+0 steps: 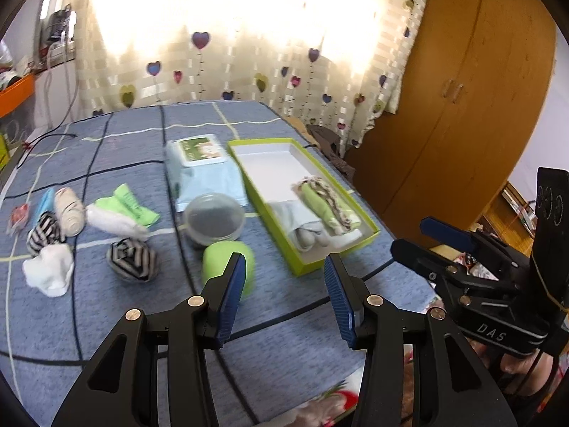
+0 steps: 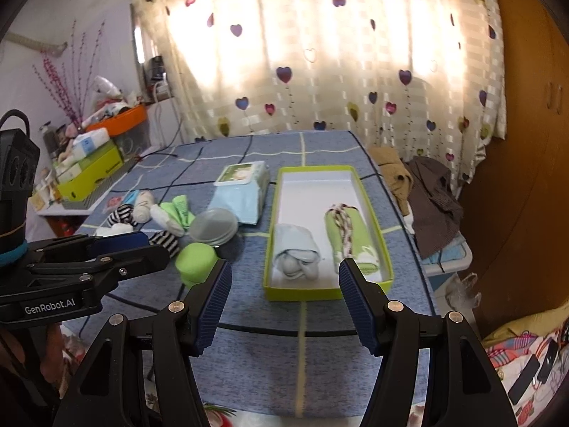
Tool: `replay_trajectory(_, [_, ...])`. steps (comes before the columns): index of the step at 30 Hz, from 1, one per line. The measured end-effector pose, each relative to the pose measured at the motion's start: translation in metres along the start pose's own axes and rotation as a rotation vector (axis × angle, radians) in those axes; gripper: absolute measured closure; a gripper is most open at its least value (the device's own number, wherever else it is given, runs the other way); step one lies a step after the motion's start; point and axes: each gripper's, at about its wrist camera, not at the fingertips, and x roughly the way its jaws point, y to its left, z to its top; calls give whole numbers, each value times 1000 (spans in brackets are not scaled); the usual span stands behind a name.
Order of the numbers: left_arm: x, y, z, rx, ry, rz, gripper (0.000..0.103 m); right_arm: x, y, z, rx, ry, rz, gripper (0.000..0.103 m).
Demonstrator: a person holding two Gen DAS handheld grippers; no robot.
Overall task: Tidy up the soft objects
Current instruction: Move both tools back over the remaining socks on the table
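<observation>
My left tongs (image 1: 284, 295) stand apart with nothing between the pads, hanging over the near edge of the blue checked tablecloth (image 1: 117, 323). My right tongs (image 2: 284, 302) are spread just as wide and empty, low in front of the box.

Just beyond my left pads sits one green rolled bundle (image 1: 227, 259). Behind it is one clear round tub (image 1: 215, 219) and, farther back, one pack of wipes (image 1: 201, 160).

To the left lies the loose heap. I count two black-and-white striped rolls (image 1: 133, 259) (image 1: 44, 233), one white sock (image 1: 49, 270), one beige roll (image 1: 69, 210) and one green-and-white pair (image 1: 122, 211).

The one lime-green box (image 2: 377, 210) holds two rolls side by side at its near end, one pale blue (image 2: 297, 252) and one green (image 2: 350, 242).
</observation>
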Motion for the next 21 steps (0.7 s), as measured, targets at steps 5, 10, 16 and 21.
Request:
replay_trajectory(5, [-5,29,-9,-55,-2,42,56,13,15,5,-32,20,31,40])
replay_trajectory(10, [-9,58,-13,-112,-6,84,56,29,33,11,-67,41,65,40])
replay_trajectory(16, [-10,90,-20,-181,-8,121,56,41,55,19,-114,51,104,40])
replay_trajectory(21, [-11,107,-23,-217,-9,137,56,49,71,26,-153,55,137,40])
